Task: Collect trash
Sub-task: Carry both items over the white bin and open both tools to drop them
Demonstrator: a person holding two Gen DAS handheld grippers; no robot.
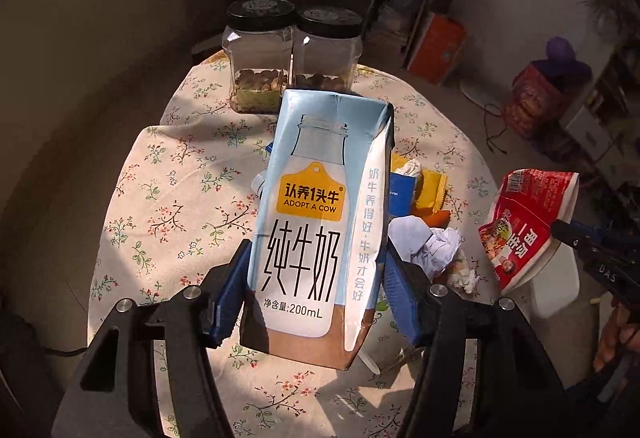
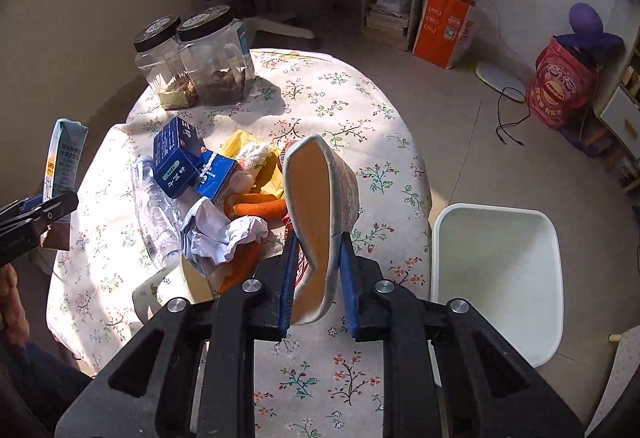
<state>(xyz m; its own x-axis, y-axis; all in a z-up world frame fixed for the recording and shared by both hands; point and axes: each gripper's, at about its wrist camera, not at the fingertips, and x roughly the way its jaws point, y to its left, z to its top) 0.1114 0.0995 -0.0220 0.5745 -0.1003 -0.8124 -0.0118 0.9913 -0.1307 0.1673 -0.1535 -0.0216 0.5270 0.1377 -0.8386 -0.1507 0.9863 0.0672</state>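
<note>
Milk carton [image 1: 316,222] and noodle cup [image 2: 320,213] gripped above table edge [image 2: 420,173], bin [image 2: 496,286] beside.

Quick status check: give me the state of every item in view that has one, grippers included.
left gripper: shut on milk carton
milk carton: upright, lifted
right gripper: shut on instant noodle cup
instant noodle cup: squashed, held sideways
white bin: open, nothing visible inside
two jars: lids on
plastic bottle: lying, crushed
</note>
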